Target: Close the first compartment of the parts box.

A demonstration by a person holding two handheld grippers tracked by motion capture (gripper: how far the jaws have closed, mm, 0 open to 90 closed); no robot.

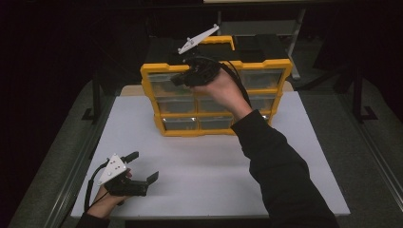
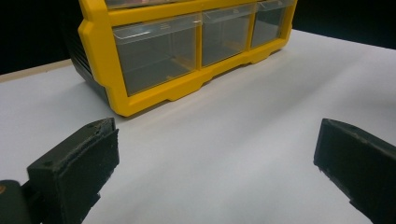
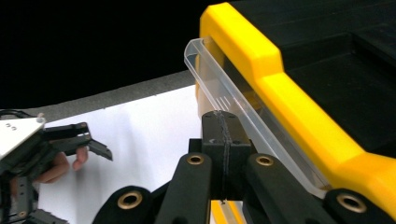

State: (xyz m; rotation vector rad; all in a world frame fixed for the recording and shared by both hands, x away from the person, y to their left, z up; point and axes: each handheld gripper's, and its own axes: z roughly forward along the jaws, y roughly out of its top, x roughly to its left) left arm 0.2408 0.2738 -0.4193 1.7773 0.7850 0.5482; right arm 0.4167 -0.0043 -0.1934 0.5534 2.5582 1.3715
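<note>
A yellow drawer cabinet [image 1: 256, 63] with clear drawers stands at the back of the white table [image 1: 199, 166]. My right gripper [image 1: 175, 80] is up at the front of its top-left drawer [image 1: 161, 85] and points left. In the right gripper view its jaws [image 3: 224, 130] are shut together with nothing between them, just beside that drawer's clear rim [image 3: 219, 84] and the yellow frame [image 3: 261, 65]. My left gripper [image 1: 142, 166] rests low at the table's near left, open and empty. The left gripper view looks between its wide jaws [image 2: 215, 158] at the cabinet's bottom row [image 2: 154, 56].
A wide stretch of bare white tabletop [image 2: 243, 121] lies between the left gripper and the cabinet. The cabinet's black top with a yellow handle [image 1: 218, 40] reaches toward the back. Grey floor [image 1: 361, 156] runs along both sides of the table.
</note>
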